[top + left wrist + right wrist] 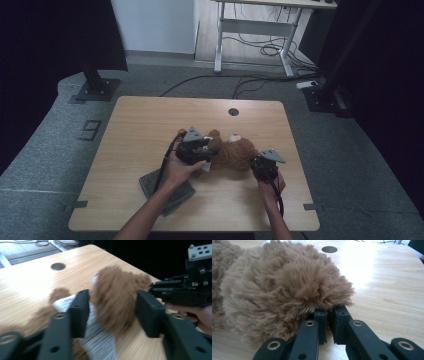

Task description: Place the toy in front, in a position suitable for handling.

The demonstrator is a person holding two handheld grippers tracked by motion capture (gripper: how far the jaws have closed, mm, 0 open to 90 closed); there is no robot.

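Note:
A brown teddy bear (235, 154) lies on the wooden table (145, 125), right of centre. My left gripper (209, 155) is at the bear's left end. In the left gripper view its jaws (112, 312) stand apart around a furry part of the bear (115, 302), with a grey-striped cloth (97, 340) lying against the left jaw. My right gripper (257, 162) is at the bear's right end. In the right gripper view its jaws (330, 315) are closed together, pinching the fur of the bear (282, 290). The right gripper (185, 292) also appears across from the left one.
A grey pad (167, 192) lies under the left forearm near the table's front. A round cable hole (233, 111) is at the back edge. Beyond the table are a desk frame (255, 30), floor cables and two black stand bases (95, 90).

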